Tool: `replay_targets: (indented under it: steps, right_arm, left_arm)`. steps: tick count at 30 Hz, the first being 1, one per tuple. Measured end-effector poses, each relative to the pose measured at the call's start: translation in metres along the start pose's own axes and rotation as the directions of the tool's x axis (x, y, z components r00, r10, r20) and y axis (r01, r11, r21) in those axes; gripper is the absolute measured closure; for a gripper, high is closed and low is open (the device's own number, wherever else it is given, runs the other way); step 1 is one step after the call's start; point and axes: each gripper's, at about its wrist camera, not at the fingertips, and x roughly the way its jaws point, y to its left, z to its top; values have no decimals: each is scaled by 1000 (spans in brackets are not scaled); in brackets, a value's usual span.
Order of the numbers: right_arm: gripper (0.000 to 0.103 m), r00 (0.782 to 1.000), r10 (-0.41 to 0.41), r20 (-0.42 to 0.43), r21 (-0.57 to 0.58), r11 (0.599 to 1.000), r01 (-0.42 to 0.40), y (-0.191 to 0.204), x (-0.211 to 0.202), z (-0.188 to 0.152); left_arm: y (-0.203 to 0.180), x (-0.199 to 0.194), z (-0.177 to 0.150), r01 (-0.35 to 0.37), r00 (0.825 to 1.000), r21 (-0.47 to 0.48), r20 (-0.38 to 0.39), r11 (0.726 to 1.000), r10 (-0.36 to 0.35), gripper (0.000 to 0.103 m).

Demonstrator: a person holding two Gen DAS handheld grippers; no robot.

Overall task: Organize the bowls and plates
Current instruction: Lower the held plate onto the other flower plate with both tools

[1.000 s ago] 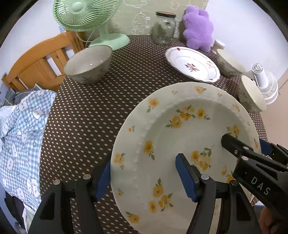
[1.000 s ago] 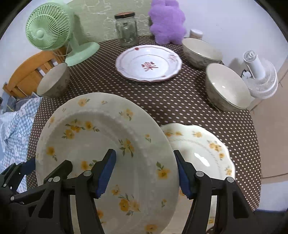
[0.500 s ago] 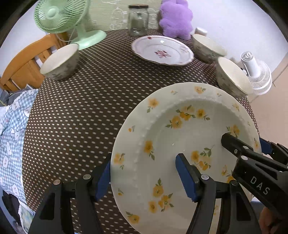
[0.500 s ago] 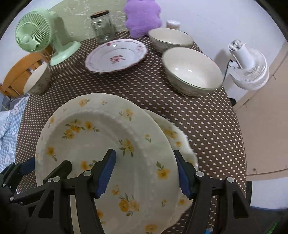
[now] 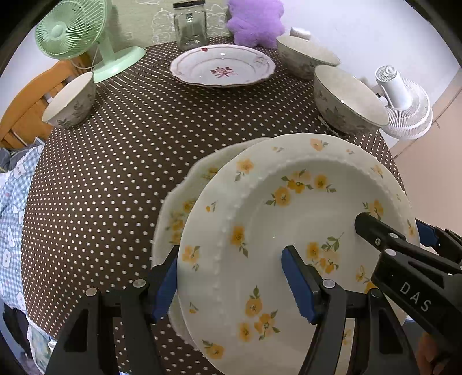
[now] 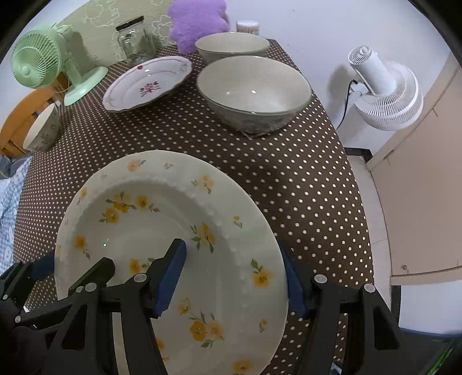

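A cream plate with yellow flowers (image 5: 288,230) (image 6: 161,219) hangs above the brown dotted table (image 5: 115,173). My left gripper (image 5: 231,284) (image 6: 75,265) is shut on its left rim and my right gripper (image 6: 231,279) (image 5: 395,230) is shut on its right rim. Each has one pad outside the edge and one inside the well. Beneath it lies a second yellow-flowered plate (image 5: 184,202), only its left rim showing; the right wrist view hides it. A pink-flowered plate (image 5: 222,67) (image 6: 147,83) sits at the back. Two grey bowls (image 5: 346,98) (image 5: 306,54) stand at the right and one bowl (image 5: 70,101) at the left.
Along the back stand a green fan (image 5: 69,28), a glass jar (image 5: 189,26) and a purple plush toy (image 5: 254,20). A white fan (image 6: 384,95) stands on the floor past the table's right edge. A wooden chair (image 5: 26,109) and blue checked cloth (image 5: 11,216) are at the left.
Both grippers have carried the yellow-flowered plate rightward across the table and slightly lower. It now hangs over the second yellow-flowered plate. The grips look the same.
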Motion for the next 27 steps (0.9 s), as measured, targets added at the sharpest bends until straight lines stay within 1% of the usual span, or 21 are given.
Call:
replay_targets:
  steps: [5, 8, 14, 18, 21, 27]
  right_arm:
    - [36, 1000, 7, -15, 0, 1000, -7, -8, 10, 0]
    - [36, 1000, 10, -4, -10, 1000, -10, -9, 12, 3]
    - [36, 1000, 21, -5, -29, 999, -21, -4, 18, 8]
    - [36, 1000, 28, -14, -38, 999, -29, 1, 23, 10]
    - [36, 999, 33, -19, -35, 999, -33, 2, 26, 11]
    - [36, 999, 35, -24, -28, 999, -36, 2, 27, 12]
  left_arm:
    - [-11, 8, -5, -18, 1000, 5, -6, 1000, 18, 33]
    - [-13, 10, -2, -30, 1000, -2, 1, 1000, 30, 33]
    - [-12, 16, 2, -43, 999, -31, -16, 999, 43, 32]
    - [-4, 20, 3, -50, 998, -45, -26, 998, 48, 32]
    - [-3, 20, 5, -65, 998, -34, -16, 997, 64, 32]
    - [-2, 22, 7, -74, 997, -34, -18, 997, 74, 31]
